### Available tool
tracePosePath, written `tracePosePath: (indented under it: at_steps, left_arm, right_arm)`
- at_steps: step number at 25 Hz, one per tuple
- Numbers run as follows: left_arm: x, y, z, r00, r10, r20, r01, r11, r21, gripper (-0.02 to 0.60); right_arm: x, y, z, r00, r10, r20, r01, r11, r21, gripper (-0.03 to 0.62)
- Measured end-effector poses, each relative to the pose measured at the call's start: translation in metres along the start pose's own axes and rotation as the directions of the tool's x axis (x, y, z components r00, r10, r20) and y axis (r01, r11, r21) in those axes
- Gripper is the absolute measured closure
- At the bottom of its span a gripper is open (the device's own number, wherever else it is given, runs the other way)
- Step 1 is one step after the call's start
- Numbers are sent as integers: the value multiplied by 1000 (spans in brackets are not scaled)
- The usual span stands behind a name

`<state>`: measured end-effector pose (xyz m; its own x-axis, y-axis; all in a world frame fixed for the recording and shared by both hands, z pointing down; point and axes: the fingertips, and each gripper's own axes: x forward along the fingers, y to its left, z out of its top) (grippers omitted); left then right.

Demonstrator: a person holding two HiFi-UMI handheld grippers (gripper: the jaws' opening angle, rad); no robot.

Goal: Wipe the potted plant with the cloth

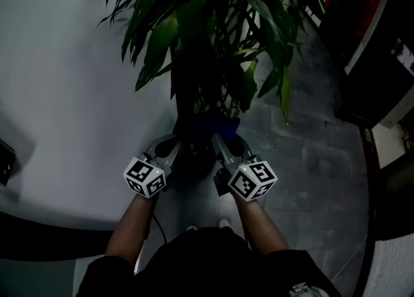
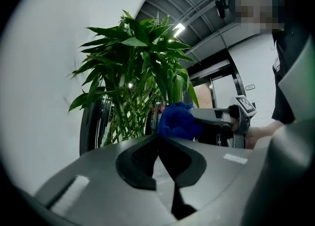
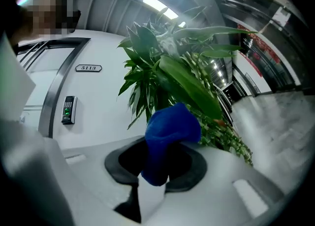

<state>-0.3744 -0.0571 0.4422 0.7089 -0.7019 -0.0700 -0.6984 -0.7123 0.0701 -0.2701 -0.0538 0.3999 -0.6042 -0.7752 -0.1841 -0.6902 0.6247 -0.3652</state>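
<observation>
The person is standing right over the potted plant (image 1: 213, 30), which is sitting on the grey tiled floor (image 1: 310, 160) close against a pale wall (image 1: 58, 63), its long green leaves spreading out above both tools. The right gripper (image 1: 221, 139) is reaching in toward the lower stems, and its jaws are pinching down on a blue cloth (image 1: 218, 123). In the right gripper view the cloth is bunching up out of the closed jaws in a rounded wad, with the fabric filling the narrow space between them. The wad is sitting just in front of the leaves, low down on the side of the plant nearest the person; whether it is actually touching a leaf or a stem I cannot tell. The left gripper (image 1: 176, 144) is hovering just beside the right one, on the person's left, pointing at the same lower part of the plant. Its jaws are pressing together at the tips, and nothing is lying between them. From the left gripper view the blue wad is showing at the end of the other tool, just ahead of the left jaws and apart from them. Both forearms are stretching forward from a dark top. Behind the plant, on the wall, a small keypad (image 3: 69, 109) is glowing green beside a door frame, with a number plate (image 3: 88, 68) mounted above it.
</observation>
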Motion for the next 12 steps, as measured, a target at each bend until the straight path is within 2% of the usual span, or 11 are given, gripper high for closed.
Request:
tracePosePath:
  at_steps: [6,12]
  left_arm:
    - [-7,-11,-12,1000,-25,12,25,999,-20,574]
    - [-5,-34,-12,1000,-18,20,18,1000,-24,574]
  right_arm:
    - [-25,-2,-18,997,-67,-45,66,997,-27,508]
    - [-52,-9,1,998,-63,-6,63,997,-45,508]
